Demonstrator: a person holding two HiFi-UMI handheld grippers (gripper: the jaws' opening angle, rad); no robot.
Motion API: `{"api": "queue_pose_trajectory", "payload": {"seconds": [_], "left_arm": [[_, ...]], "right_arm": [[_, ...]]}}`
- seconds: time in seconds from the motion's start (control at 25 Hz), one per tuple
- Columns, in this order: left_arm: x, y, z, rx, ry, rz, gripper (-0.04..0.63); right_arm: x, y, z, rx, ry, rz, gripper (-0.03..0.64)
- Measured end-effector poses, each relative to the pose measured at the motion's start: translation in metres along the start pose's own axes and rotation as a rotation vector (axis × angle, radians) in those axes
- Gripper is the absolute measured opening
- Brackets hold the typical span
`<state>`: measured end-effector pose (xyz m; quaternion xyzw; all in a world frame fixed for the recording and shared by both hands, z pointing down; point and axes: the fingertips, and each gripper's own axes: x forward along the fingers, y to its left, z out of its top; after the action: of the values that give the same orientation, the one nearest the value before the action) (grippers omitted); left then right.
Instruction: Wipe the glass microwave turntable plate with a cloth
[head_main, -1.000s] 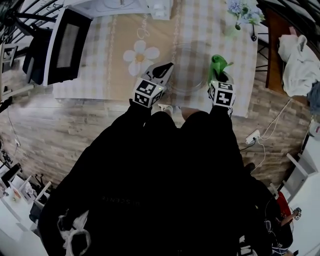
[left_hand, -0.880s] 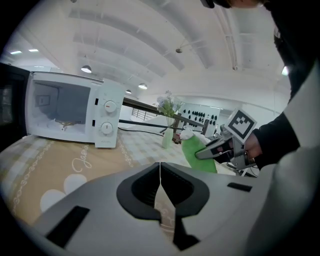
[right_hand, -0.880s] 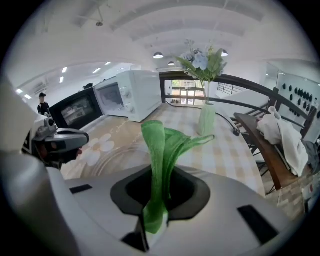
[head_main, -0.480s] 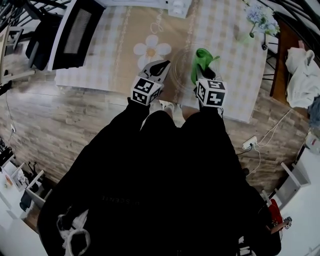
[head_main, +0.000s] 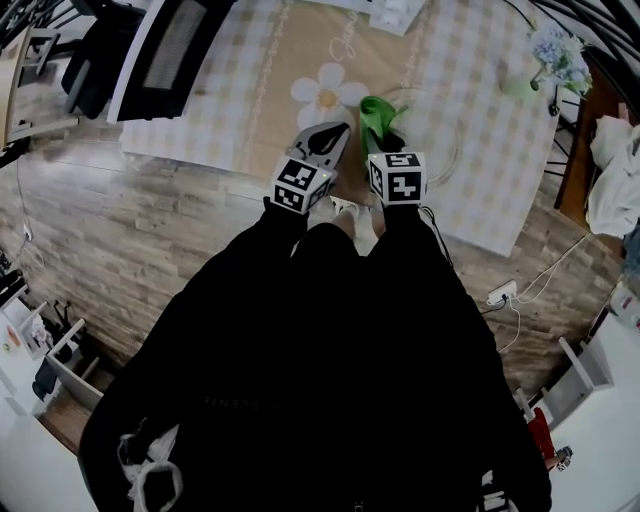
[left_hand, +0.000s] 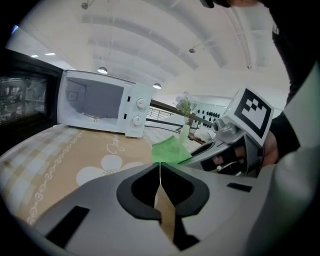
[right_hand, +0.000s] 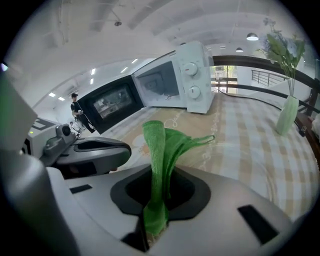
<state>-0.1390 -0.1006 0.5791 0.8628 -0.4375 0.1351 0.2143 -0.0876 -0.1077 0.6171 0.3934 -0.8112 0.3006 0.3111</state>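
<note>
At the far left the microwave (left_hand: 100, 107) stands on the table (head_main: 250, 120) with its dark door swung open; in the head view its upper part is cut off by the picture edge.

The left gripper (head_main: 335, 130) is held forward on a black sleeve, low over the table and pointing slightly to the right. In the left gripper view (left_hand: 160, 172) its jaws are pressed together, with only a thin pale line between the tips, and I can see nothing held there.

Just beside it, the right gripper (head_main: 385, 142) is pushed forward in the same way, so the two marker cubes are close to each other. Its jaws are closed on the green cloth (right_hand: 157, 150), which stands up from between them as a folded strip and bends over to the right at the top. In the head view the cloth (head_main: 376, 115) hides the jaw tips.

The plate (head_main: 430, 130) lies on the table under and to the right of the cloth. It is clear glass and hard to make out: only a faint round outline shows over the checked pattern. Whether the cloth touches it I cannot tell.

At the far right a pale vase (right_hand: 286, 115) with flowers stands near the table edge, well apart from the grippers.
</note>
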Motion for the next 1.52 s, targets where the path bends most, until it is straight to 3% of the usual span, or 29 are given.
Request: {"api": "queue_pose_trajectory", "payload": {"seconds": [0.28, 0.52, 0.84, 1.52], "left_arm": [[-0.005, 0.009, -0.008, -0.007, 0.006, 0.012, 0.023], [-0.001, 0.006, -0.009, -0.005, 0.013, 0.009, 0.023], [0.010, -0.013, -0.006, 0.012, 0.020, -0.022, 0.023], [0.044, -0.066, 0.000, 0.046, 0.043, -0.148, 0.023]], "right_arm": [[0.026, 0.006, -0.020, -0.074, 0.076, -0.011, 0.067], [0.027, 0.003, -0.024, -0.126, 0.078, -0.029, 0.067], [0.008, -0.010, -0.037, -0.080, 0.096, -0.046, 0.067], [-0.037, -0.084, -0.073, 0.027, 0.085, -0.184, 0.067]]}}
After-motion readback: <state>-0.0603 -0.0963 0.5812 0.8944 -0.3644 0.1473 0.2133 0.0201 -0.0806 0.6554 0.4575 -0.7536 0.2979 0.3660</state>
